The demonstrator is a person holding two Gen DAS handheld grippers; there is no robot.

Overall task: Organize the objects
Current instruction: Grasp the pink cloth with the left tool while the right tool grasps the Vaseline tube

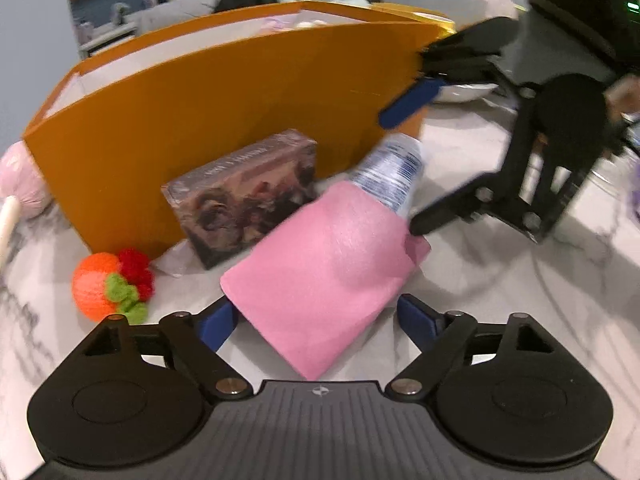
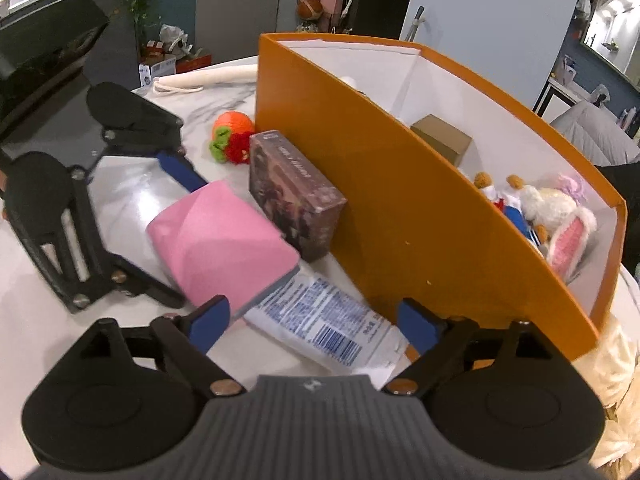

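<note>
A pink cloth [image 1: 324,264] lies on the marble table over a white tube [image 1: 394,172] with blue print. My left gripper [image 1: 316,326] is open, its blue fingers on either side of the cloth's near end. My right gripper [image 2: 316,322] is open around the tube's flat end [image 2: 320,320]; the cloth [image 2: 220,244] covers the tube's far part. A dark picture box [image 1: 244,196] stands against the orange box [image 1: 224,112]. A knitted orange and red toy [image 1: 112,284] lies at the left.
The orange box [image 2: 400,200] holds a small brown carton [image 2: 442,142] and soft toys [image 2: 552,216]. A white roll [image 2: 208,78] lies at the table's far side. A pale pink ball [image 1: 20,184] sits beside the orange box.
</note>
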